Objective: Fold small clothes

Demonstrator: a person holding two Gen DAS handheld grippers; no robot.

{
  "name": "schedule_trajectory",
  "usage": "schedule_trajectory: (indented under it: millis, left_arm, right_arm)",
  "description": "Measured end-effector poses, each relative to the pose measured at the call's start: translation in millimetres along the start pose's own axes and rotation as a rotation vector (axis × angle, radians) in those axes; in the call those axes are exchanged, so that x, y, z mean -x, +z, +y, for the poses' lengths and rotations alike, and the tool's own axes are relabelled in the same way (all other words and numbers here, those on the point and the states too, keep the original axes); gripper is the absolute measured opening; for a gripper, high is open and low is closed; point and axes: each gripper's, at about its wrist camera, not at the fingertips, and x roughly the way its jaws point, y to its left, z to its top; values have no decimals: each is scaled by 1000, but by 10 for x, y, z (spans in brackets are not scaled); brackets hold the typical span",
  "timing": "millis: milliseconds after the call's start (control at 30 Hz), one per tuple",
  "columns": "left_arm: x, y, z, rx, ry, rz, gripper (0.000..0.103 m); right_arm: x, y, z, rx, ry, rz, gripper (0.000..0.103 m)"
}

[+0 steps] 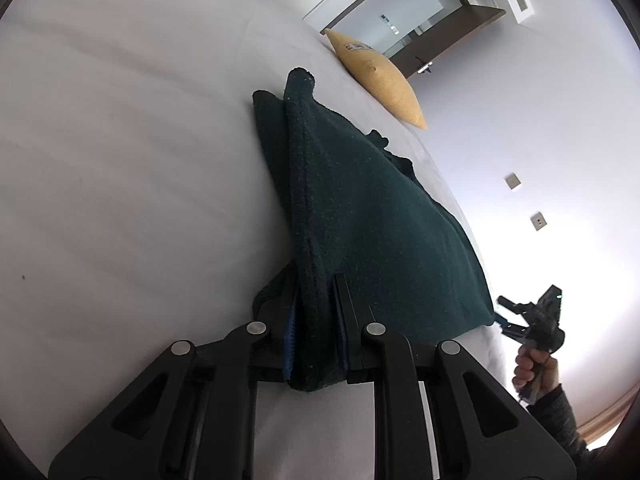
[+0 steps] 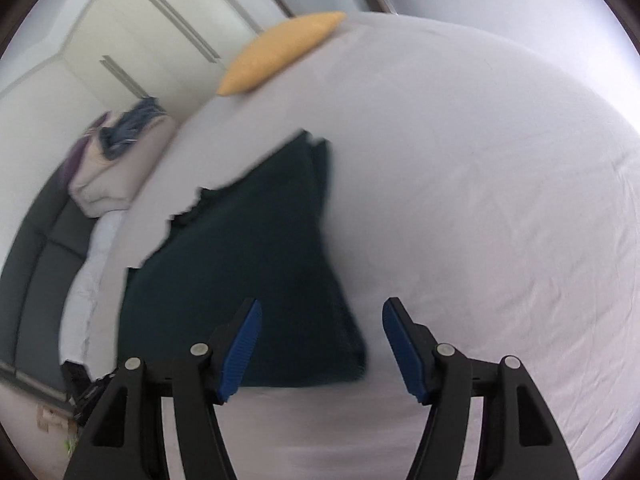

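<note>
- The left gripper pinches the near edge of the dark green cloth, which lies on the white bed.
- The cloth's long axis runs away from it, toward the yellow pillow.
- The right gripper is spread and holds nothing; the cloth's near corner lies just ahead, slightly to its left.

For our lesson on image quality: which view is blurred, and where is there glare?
Right wrist view: motion blur smears the dark green garment and yellow pillow. Left wrist view: sharp, but the wall at right washes out to white behind the right gripper.

A bed covered by a white sheet is seen; a dark green garment and a yellow pillow are laid directly on it.
</note>
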Motion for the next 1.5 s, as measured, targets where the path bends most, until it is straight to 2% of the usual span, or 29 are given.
schedule_trajectory:
  millis: [100, 133, 167, 267, 500, 667, 833, 1133, 1200, 1233, 1300, 1333, 1367, 1400, 1467, 1500]
  left_arm:
    - [9, 11, -31, -3, 9, 6, 17]
    - [1, 17, -60, -11, 20, 8, 17]
    - [7, 15, -75, -16, 29, 9, 17]
    - [12, 20, -114, -22, 46, 11, 17]
    - [32, 32, -140, -14, 59, 20, 17]
    - [30, 14, -253, -44, 131, 35, 12]
    - [147, -135, -345, -56, 170, -5, 7]
    - [132, -128, -330, -45, 159, 5, 5]
    - [133, -105, -276, -13, 144, 15, 9]
    - [131, -83, -254, 1, 138, 22, 11]
    - [119, -41, -266, -10, 156, 28, 26]
    - [112, -12, -289, -24, 161, 27, 31]
    - [103, 21, -315, -38, 160, 24, 53]
    - [101, 47, -343, -52, 163, 17, 73]
    - [98, 96, -399, -84, 171, -4, 74]
    - [87, 115, -411, -87, 166, -3, 72]
  right_arm:
    - [-81, -55, -17, 20, -19, 25, 66]
    - [-98, -64, -6, 31, -29, 23, 56]
    - [-129, -59, 15, 37, -27, 33, 38]
    - [-132, -60, 28, 52, -47, 37, 15]
    - [-70, -113, 16, 45, -65, 14, 11]
    - [-45, -139, 7, 41, -67, 4, 10]
    - [-60, -170, -28, 35, -64, 3, 10]
    - [35, -174, -15, 31, -29, -21, 10]
    - [-13, -180, -42, 31, -12, 15, 12]
    - [-8, -180, -65, 16, 12, 23, 17]
    - [28, -163, -89, -2, 66, 19, 21]
    - [45, -150, -83, 3, 68, 12, 29]
    - [53, -136, -70, 9, 70, 9, 35]
    - [54, -124, -55, 15, 78, 7, 35]
    - [32, -95, -4, 37, 74, 10, 36]
    - [21, -81, 10, 42, 72, 10, 36]
